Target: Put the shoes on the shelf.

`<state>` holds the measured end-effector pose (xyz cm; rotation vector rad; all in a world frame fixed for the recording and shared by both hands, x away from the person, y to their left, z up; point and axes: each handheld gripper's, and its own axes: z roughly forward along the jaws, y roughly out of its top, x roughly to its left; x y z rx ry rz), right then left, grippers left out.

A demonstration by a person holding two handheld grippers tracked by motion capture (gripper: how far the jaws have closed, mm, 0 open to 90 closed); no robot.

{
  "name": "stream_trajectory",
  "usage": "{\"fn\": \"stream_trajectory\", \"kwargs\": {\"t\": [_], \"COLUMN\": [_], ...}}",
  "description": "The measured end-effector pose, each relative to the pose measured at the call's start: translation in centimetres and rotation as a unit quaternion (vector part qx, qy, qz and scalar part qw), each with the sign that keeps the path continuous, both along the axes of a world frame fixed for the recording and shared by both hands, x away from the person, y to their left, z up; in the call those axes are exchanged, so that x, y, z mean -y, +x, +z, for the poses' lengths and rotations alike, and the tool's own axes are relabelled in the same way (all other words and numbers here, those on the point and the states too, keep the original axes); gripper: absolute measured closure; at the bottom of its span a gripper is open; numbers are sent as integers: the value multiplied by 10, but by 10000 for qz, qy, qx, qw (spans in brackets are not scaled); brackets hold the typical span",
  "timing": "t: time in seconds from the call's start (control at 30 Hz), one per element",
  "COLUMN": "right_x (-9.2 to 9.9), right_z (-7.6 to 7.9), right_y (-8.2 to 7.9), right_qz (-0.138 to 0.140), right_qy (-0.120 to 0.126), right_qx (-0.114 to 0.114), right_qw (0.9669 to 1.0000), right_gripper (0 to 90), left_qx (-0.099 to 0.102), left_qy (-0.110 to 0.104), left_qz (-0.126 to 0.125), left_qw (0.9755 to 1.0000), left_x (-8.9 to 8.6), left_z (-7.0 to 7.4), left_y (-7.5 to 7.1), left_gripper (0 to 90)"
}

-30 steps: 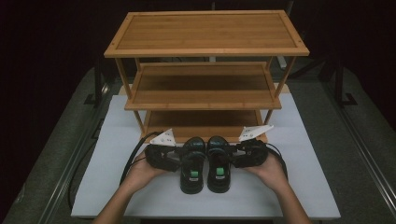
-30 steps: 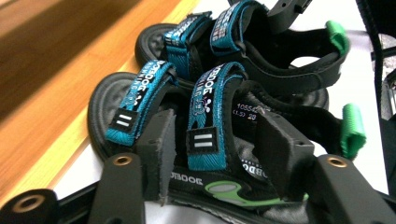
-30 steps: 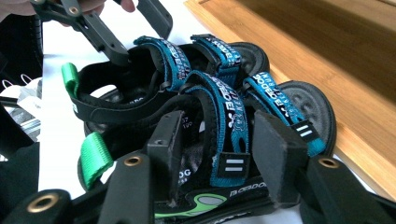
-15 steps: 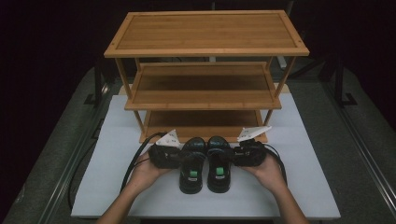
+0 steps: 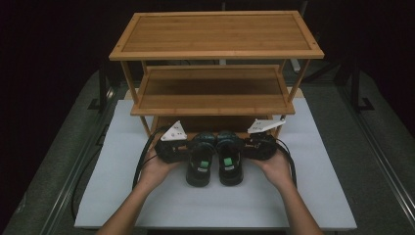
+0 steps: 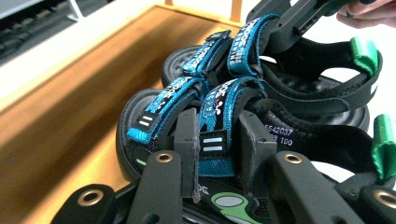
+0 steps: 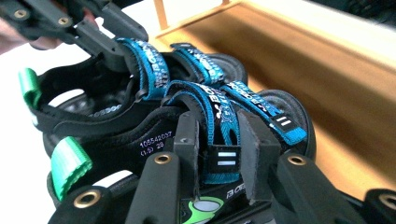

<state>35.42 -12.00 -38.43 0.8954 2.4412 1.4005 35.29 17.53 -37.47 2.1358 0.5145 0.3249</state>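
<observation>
Bamboo slats make up the three-tier shoe rack (image 5: pixel 215 54) standing at the back of the white counter (image 5: pixel 323 196) in the high view, and just in front of its lowest shelf sit two black sandals side by side, toes toward the rack: the left sandal (image 5: pixel 200 164) and the right sandal (image 5: pixel 229 161), touching or nearly so. The left claw (image 5: pixel 183 149) comes at the left sandal from its outer side and the right claw (image 5: pixel 247 146) at the right sandal from the other side, each carried in a hand (image 5: pixel 156 169) entering from the bottom edge. In the left gripper view, the left claw (image 6: pixel 215 144) has just been closing and now stands clenched on the blue strap (image 6: pixel 217 126) of the near sandal, its pads pressing on either side of the webbing; the other sandal lies beyond, with the bamboo shelf (image 6: pixel 60 116) alongside. In the right gripper view, the right claw (image 7: pixel 217 140) has likewise been closing and grips the blue strap (image 7: pixel 219 116) of its own sandal, green heel tab (image 7: pixel 70 165) at the left.
</observation>
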Motion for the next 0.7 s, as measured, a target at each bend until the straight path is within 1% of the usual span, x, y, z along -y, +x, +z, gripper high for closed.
{"fn": "stream_trajectory", "kwargs": {"t": [0.03,0.07,0.17,0.2,0.23,0.33,0.43,0.47,0.53,0.63,0.7], "right_x": [-1,-1,-6,-7,-9,-10,-10,-10,-10,-10,-10], "right_z": [1,1,0,-1,-2,-6,-10,-10,-11,-13,-14], "right_y": [3,6,14,15,18,21,24,25,25,24,24], "right_qz": [-65,-81,-140,-163,-180,-246,-270,-271,-254,-194,-156], "right_qy": [6,12,-45,-53,-109,-122,-88,-112,-94,-148,-204], "right_qx": [40,57,169,183,240,282,285,294,280,258,232], "right_qw": [10000,10000,9997,9997,9995,9992,9992,9991,9992,9994,9994], "right_gripper": [701,701,701,701,701,701,701,701,701,700,700], "left_qx": [26,56,116,172,189,189,221,212,175,144,85], "left_qy": [-10,-64,-81,-91,-94,-125,-98,-96,-166,-129,-110], "left_qz": [19,53,156,202,216,285,300,293,311,267,216], "left_qw": [10000,9999,9998,9996,9995,9993,9993,9993,9992,9995,9997], "left_x": [0,1,2,3,3,4,4,5,4,4,3], "left_z": [0,-2,-5,-8,-9,-15,-18,-20,-21,-23,-25], "left_y": [3,7,16,19,21,26,28,29,30,28,27], "left_gripper": [718,718,718,718,718,718,718,718,718,717,716]}}
